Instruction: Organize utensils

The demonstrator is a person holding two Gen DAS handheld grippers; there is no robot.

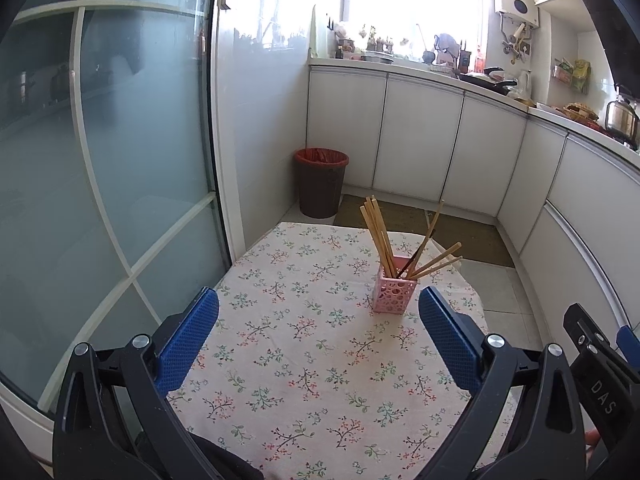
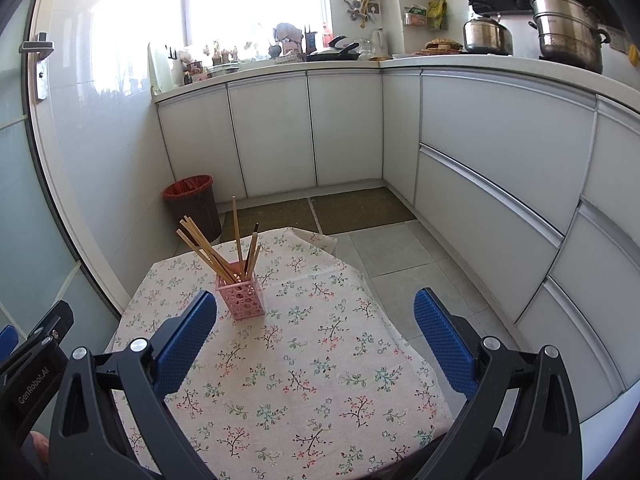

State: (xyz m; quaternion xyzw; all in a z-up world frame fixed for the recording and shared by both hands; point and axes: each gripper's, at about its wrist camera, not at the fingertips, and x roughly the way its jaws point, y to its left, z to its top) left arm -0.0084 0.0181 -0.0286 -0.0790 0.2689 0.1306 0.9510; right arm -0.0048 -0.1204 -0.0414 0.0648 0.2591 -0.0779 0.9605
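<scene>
One pink holder point(image 1: 390, 289), roughly eight chopsticks point(image 1: 376, 236).

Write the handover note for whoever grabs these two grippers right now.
Left gripper: jaws wide open, empty, held above the near part of the table.
Right gripper: the same, open and empty.
Pink holder stands upright on the floral tablecloth, toward the far side.
Chopsticks all stand in the holder, fanned out, some leaning left, some right; one is darker.
Done: no loose utensils show on the cloth.
Left: apparently nothing to gather; perhaps tidy the leaning sticks, then withdraw.
</scene>
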